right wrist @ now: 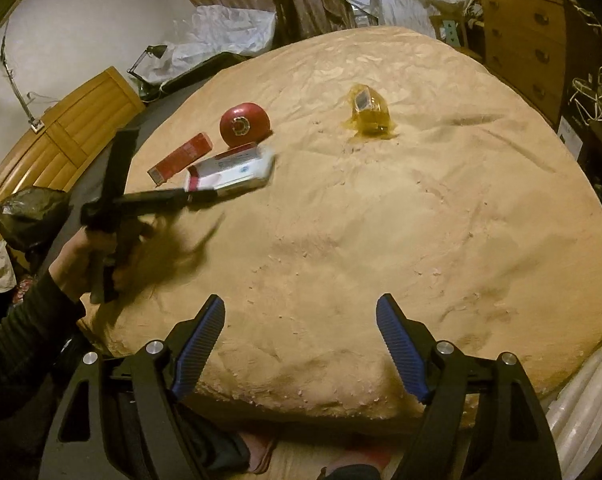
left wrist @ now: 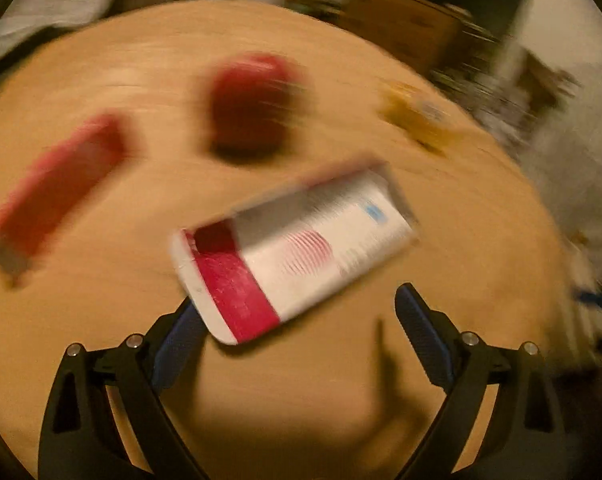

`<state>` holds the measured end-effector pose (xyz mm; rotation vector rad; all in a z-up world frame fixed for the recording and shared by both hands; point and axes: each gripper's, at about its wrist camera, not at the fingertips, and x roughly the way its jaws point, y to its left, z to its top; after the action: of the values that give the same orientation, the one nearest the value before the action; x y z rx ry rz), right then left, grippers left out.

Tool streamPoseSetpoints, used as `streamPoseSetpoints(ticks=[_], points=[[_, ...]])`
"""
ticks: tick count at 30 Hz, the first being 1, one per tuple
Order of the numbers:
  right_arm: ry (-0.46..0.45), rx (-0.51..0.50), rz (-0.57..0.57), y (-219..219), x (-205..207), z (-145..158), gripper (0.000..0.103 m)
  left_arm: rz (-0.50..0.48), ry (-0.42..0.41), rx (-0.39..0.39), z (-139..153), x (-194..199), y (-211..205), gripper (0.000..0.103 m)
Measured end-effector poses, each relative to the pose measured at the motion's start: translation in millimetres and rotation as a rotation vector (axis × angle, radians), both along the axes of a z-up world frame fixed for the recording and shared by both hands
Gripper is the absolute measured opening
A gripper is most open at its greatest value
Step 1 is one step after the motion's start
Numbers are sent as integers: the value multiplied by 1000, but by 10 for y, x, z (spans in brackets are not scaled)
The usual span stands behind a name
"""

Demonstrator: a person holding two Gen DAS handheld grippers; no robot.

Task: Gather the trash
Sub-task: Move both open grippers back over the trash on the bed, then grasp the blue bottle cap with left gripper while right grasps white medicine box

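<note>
no readable text; the white and red box (left wrist: 297,254) seems to carry print and a logo, too blurred to read.

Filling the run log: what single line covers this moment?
left gripper: open, nearing white-red box | right gripper: open, empty | red box, red ball, yellow wrapper: untouched

A white carton with a red band (right wrist: 231,170) lies flat on the bed (right wrist: 381,240), near its left edge, one end open; the left wrist view, though blurred, shows that open end (left wrist: 297,248). Just beyond it sits a red round tin (right wrist: 245,123), tilted on its side with its patterned face showing. A slim red box (right wrist: 181,157) lies flat just left of the carton, closer to the left edge. A crumpled yellow transparent wrapper (right wrist: 369,112) rests well apart, toward the far side.
</note>
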<state>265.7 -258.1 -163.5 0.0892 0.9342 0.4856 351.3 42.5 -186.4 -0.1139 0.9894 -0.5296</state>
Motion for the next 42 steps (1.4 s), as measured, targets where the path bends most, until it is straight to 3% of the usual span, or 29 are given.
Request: streamPoseSetpoints(ticks=[4, 6, 9, 17, 22, 26, 28, 30, 31, 36, 40, 42], points=[[8, 3, -12, -36, 48, -63, 82, -284, 12, -149, 116, -389, -343, 90], [20, 22, -16, -50, 103, -95, 82, -320, -5, -192, 185, -529, -324, 90], [55, 90, -11, 17, 216, -154, 82, -236, -34, -191, 237, -559, -108, 90], [108, 178, -45, 883, 942, -212, 82, 178, -111, -44, 234, -489, 672, 90], [142, 111, -125, 1382, 1365, -293, 82, 284, -115, -41, 284, -463, 1017, 90], [154, 7, -127, 1582, 1518, -463, 80, 273, -139, -7, 297, -381, 981, 90], [135, -25, -94, 1569, 1520, -479, 64, 244, -151, 26, 287, -320, 851, 90], [131, -68, -61, 1501, 1530, -468, 36, 207, -169, 48, 256, -261, 678, 90], [137, -68, -31, 1451, 1540, -462, 29, 193, -171, 55, 228, -272, 618, 90], [107, -173, -3, 983, 1530, -276, 13, 112, -169, 122, 113, -128, 278, 90], [115, -258, 10, 631, 1533, -276, 13, 88, -171, 155, 50, -40, 115, 90], [116, -253, 3, 470, 1510, -266, 13, 79, -165, 158, 25, 7, 84, 83]])
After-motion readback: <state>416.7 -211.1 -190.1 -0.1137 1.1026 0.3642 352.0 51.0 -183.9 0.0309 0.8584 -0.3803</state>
